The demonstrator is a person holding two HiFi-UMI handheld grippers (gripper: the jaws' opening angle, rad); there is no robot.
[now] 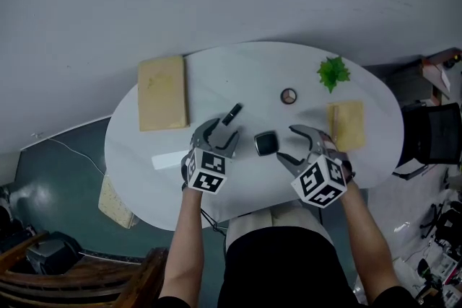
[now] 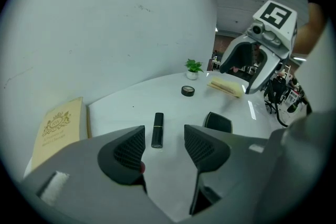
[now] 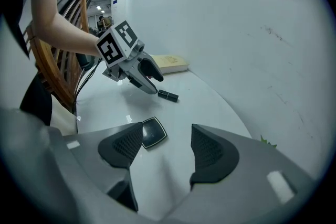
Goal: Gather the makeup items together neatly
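Note:
A black lipstick tube [image 1: 232, 114] lies on the white oval table [image 1: 216, 76], just ahead of my left gripper [image 1: 219, 132]. In the left gripper view the lipstick tube [image 2: 157, 130] lies beyond the gap of the left gripper [image 2: 164, 147], whose jaws stand open and empty. A square black compact [image 1: 266, 143] lies between the two grippers. My right gripper [image 1: 297, 146] is open beside it. In the right gripper view the compact [image 3: 153, 132] sits by the left pad of the right gripper [image 3: 167, 147], not gripped. A small round compact [image 1: 289, 96] lies farther back.
A tan book [image 1: 163, 92] lies at the table's left and a smaller tan book [image 1: 347, 125] at its right, close to my right gripper. A small green plant [image 1: 333, 72] stands at the back right. A wooden chair [image 1: 94, 285] is beside the table's near left edge.

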